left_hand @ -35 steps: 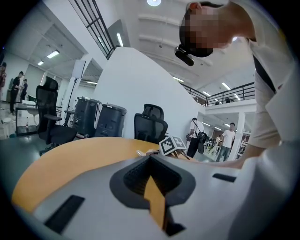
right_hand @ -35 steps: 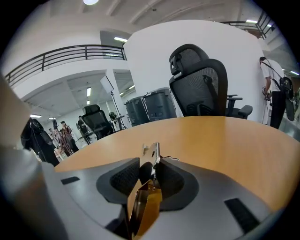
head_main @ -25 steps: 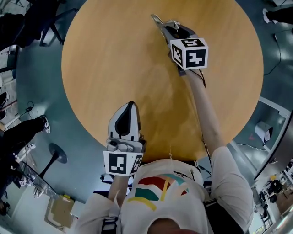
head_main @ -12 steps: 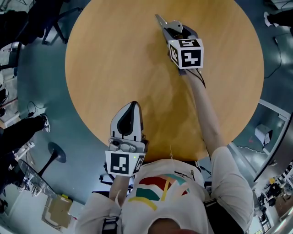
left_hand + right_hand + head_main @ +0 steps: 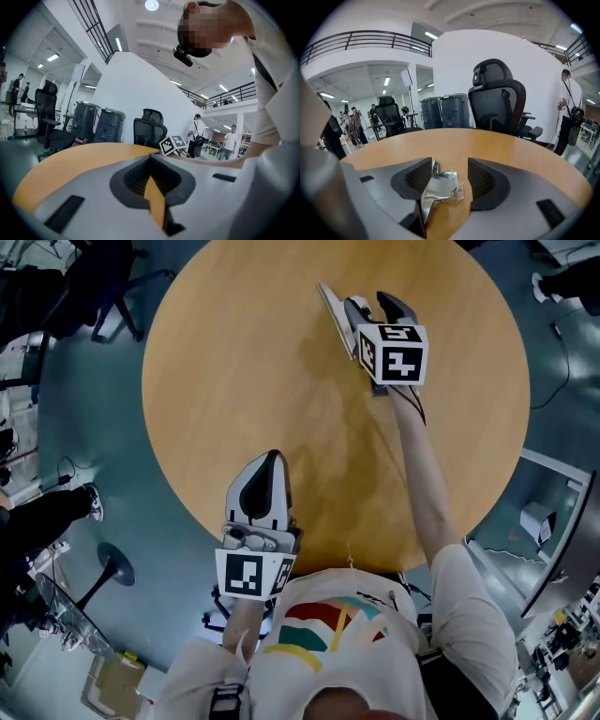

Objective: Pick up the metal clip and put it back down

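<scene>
The metal clip (image 5: 443, 187), a bent shiny plate with a small hole, stands between the jaws of my right gripper (image 5: 449, 164). It leans against the left jaw, and a gap separates it from the right jaw. Those jaws have just been opening, with the clip still between them. In the head view the clip (image 5: 333, 313) shows as a silver strip along the left jaw of the right gripper (image 5: 372, 304), over the far part of the round wooden table (image 5: 244, 381). My left gripper (image 5: 270, 460) hovers shut and holding nothing at the table's near edge.
The table's edge curves all round, with grey floor beyond it. Black office chairs (image 5: 497, 105) and dark bins (image 5: 445, 111) stand past the far side. People stand in the background (image 5: 229, 140). The left gripper view shows the right gripper's marker cube (image 5: 172, 143) across the table.
The right gripper's jaws have spread apart and the gripper has moved up in the picture. The clip stays against its left jaw. The left gripper has barely shifted.
</scene>
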The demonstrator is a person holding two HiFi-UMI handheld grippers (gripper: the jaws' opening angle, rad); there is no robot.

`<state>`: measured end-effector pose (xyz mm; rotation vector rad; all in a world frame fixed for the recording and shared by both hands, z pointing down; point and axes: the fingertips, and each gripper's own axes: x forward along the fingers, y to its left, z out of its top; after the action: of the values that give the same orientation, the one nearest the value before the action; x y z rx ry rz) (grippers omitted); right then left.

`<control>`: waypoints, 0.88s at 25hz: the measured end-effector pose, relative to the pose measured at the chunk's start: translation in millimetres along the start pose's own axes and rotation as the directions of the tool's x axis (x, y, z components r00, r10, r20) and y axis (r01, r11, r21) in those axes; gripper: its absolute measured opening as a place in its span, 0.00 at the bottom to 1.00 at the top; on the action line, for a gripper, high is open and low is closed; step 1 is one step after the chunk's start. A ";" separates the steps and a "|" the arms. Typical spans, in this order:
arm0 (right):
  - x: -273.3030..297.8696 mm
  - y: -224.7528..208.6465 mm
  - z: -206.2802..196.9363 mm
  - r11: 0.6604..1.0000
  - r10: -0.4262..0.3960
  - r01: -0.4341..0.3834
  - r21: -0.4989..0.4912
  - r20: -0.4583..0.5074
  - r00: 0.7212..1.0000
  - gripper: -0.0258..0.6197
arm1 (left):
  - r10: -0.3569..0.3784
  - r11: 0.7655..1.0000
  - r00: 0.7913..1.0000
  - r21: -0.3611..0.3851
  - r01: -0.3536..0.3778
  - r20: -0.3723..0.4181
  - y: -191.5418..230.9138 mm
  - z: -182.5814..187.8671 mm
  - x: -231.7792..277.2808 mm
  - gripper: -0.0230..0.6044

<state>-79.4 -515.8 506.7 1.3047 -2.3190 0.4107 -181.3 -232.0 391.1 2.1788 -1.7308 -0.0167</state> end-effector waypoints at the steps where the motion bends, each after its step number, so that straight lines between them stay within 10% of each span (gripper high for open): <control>1: -9.9 2.4 9.8 1.000 0.004 -0.004 0.006 0.022 1.000 0.38 | -0.004 1.000 1.000 0.005 0.004 0.012 -2.0 5.5 -2.3 0.11; 8: -133.8 31.8 102.6 0.998 0.028 -0.043 0.050 0.257 0.966 0.37 | -0.040 0.995 0.989 0.093 0.027 0.143 -28.6 79.6 -27.3 0.11; 11: -215.4 41.8 141.7 0.999 -0.038 0.027 0.032 0.387 0.921 0.06 | -0.078 0.993 0.977 0.106 0.058 0.197 -50.3 115.4 -43.4 0.11; 18: -413.4 80.2 184.7 0.995 -0.062 0.093 -0.023 0.595 0.801 0.06 | -0.205 0.976 0.941 0.125 0.177 0.269 -128.3 175.5 -87.5 0.11; 22: -497.6 109.5 178.2 0.996 -0.028 0.077 -0.053 0.621 0.783 0.06 | -0.266 0.962 0.920 0.141 0.235 0.287 -173.6 197.6 -116.5 0.11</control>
<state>11.0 -180.2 93.7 1.6467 -2.7719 -0.1699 -92.1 -142.3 132.7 2.5751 -1.6175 -0.3532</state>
